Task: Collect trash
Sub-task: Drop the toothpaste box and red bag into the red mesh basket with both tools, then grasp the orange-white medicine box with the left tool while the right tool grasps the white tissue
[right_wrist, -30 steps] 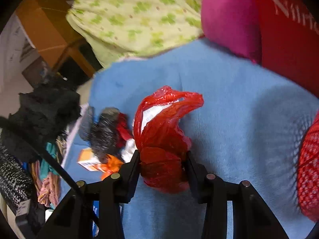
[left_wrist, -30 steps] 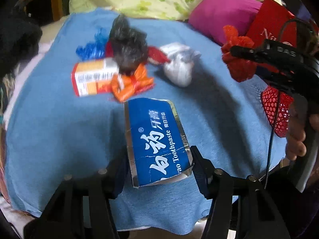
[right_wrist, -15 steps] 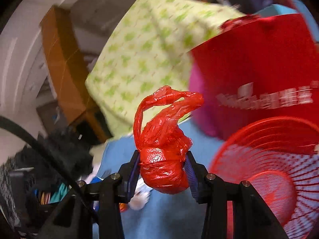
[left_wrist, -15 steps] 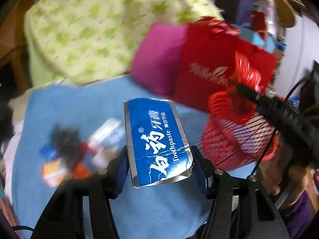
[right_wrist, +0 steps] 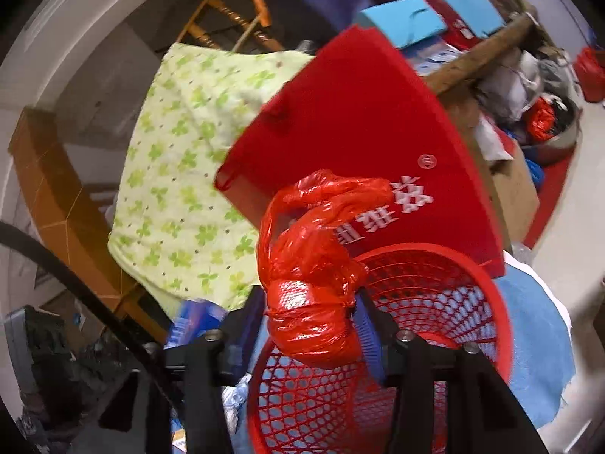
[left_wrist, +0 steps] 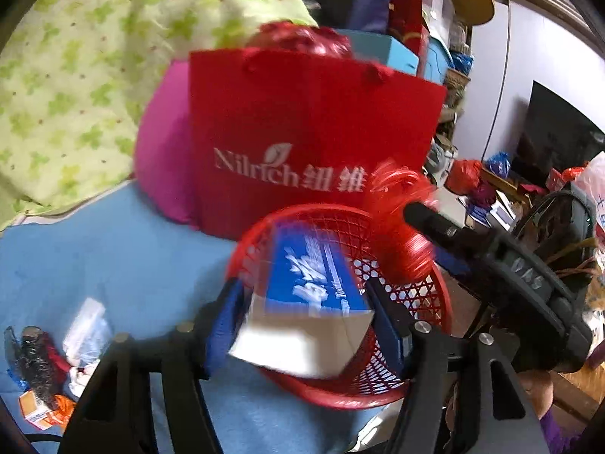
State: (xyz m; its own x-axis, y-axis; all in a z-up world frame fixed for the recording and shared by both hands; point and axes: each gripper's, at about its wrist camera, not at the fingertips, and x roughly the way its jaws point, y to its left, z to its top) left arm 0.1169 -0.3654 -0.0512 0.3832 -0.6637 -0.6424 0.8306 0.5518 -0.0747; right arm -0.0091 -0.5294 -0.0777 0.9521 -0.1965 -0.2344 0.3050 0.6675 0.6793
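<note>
My left gripper [left_wrist: 302,321] hangs over the red mesh basket [left_wrist: 359,397], and its jaws are opening. The blue toothpaste box [left_wrist: 314,276] is between the blue pads, blurred and tipped forward, with gaps on both sides. From the right, my right gripper [left_wrist: 416,215] reaches over the same basket with the crumpled red plastic bag [left_wrist: 401,223]. In the right wrist view the right gripper [right_wrist: 308,325] is opening too. The red plastic bag [right_wrist: 310,283] sits loose between its pads above the basket [right_wrist: 491,302].
A red paper shopping bag [left_wrist: 310,132] stands right behind the basket, beside a magenta pillow [left_wrist: 162,151] and a green-patterned quilt [left_wrist: 75,75]. Several pieces of trash [left_wrist: 41,370] lie on the blue cloth [left_wrist: 113,246] at lower left. A person's hand [left_wrist: 537,389] holds the right gripper.
Both grippers swung from the trash pile on the blue cloth to above the red basket. Both pairs of jaws have widened; the toothpaste box now tips free and the red bag sits loose.
</note>
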